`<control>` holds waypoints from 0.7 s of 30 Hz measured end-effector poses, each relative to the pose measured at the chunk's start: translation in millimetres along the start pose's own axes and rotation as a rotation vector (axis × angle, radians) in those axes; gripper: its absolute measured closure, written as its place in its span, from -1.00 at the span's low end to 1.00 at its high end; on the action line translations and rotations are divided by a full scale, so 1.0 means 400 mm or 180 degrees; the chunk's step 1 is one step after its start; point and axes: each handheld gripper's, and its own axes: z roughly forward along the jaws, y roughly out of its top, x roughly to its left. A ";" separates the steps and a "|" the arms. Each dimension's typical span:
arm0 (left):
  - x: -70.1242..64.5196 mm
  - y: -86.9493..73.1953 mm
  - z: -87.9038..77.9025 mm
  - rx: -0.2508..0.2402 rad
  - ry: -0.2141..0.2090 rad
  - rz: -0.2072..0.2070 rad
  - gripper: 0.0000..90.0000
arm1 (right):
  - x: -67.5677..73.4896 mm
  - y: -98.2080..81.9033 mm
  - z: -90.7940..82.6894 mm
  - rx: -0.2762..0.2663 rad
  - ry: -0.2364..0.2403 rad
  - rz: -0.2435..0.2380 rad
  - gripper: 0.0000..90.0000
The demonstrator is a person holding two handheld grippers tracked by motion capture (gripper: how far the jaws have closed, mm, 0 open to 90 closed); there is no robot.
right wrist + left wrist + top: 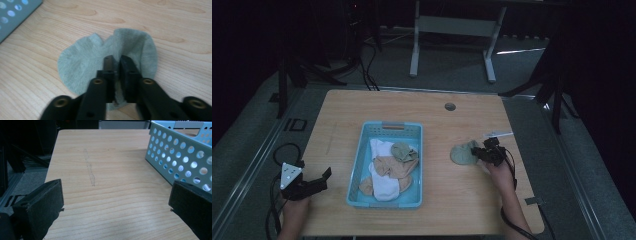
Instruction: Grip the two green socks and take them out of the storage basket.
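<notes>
Right hand-held gripper [116, 61]: my jaws are nearly together, pinching a fold of the grey-green sock [100, 62] that lies on the desk [462, 200], right of the basket [384, 202].
Left hand-held gripper [115, 205]: released, jaws wide over bare desk, nothing between them.
Progress: I judge one sock out of the basket; the rest left.
Count: one basket; one sock outside; inside it, roughly four socks, tangled.

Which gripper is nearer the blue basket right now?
Left. The left gripper sits open just off the blue basket's near-left side. The right gripper is farther off on the other side, its fingers pinching a grey-green sock on the table.
</notes>
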 end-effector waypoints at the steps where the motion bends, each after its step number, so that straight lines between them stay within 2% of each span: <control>1: 0.000 0.000 0.000 0.0000 0.0000 0.0000 -1.00 | 0.000 0.000 0.000 0.0000 0.0000 0.0000 0.78; 5: 0.000 0.000 0.000 0.0001 -0.0002 0.0001 -1.00 | 0.005 0.016 -0.028 -0.0073 0.0037 -0.0049 0.28; 10: 0.000 0.000 0.000 0.0003 -0.0005 0.0006 -1.00 | 0.017 0.047 -0.070 -0.0206 0.0105 -0.0112 -0.01; 16: -0.001 0.000 0.001 0.0009 0.0000 0.0007 -1.00 | 0.068 0.098 -0.105 -0.0363 0.0240 -0.0308 -0.23; 21: 0.000 0.000 0.000 0.0012 -0.0006 0.0005 -1.00 | 0.099 0.133 -0.109 -0.0410 0.0352 -0.0401 -0.24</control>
